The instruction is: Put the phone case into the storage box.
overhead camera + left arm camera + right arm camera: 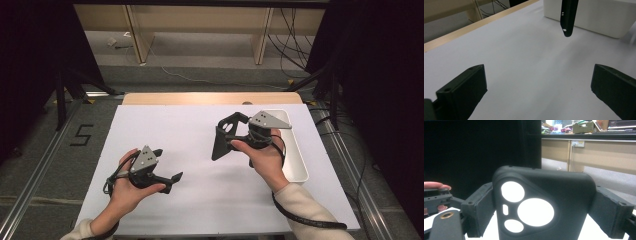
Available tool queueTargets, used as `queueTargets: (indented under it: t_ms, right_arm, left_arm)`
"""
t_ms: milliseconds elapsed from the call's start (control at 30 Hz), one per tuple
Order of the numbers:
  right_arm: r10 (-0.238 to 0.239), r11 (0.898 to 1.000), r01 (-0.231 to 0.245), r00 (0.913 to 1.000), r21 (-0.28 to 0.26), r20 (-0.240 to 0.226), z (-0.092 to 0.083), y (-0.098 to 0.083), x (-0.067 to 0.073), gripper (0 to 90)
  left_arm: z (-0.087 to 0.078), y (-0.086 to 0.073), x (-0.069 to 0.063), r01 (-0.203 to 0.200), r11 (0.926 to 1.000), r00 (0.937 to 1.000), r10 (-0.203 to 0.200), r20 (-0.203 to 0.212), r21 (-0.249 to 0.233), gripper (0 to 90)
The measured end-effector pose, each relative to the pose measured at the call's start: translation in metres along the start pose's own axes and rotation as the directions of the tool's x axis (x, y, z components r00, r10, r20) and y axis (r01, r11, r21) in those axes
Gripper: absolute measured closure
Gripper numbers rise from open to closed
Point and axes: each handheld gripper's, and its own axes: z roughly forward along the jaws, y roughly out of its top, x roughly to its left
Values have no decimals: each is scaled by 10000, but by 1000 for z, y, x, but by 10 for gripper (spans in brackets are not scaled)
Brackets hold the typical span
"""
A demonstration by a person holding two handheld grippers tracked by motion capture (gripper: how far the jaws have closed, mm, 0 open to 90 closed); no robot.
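One phone case (544, 205), clamped, right hand-held gripper (544, 212)

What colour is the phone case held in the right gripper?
Black, with camera cutouts showing white through; the phone case shows best in the right gripper view.

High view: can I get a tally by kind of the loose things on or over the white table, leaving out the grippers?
Black soft phone case with round camera cut-outs, clamped between the right gripper's jaws above the table: 1
White rectangular plastic bin at the right edge of the white table: 1
Total: 2
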Motion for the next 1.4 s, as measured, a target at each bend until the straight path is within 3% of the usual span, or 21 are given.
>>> queueTargets:
  t_ms: [1400]
  right_arm:
    - [389, 9984, -342, 9933, -439, 1092, -22, 12, -41, 152]
  left_arm:
    - [-1, -3, 3, 148, 9999, 9999, -149, 42, 59, 9]
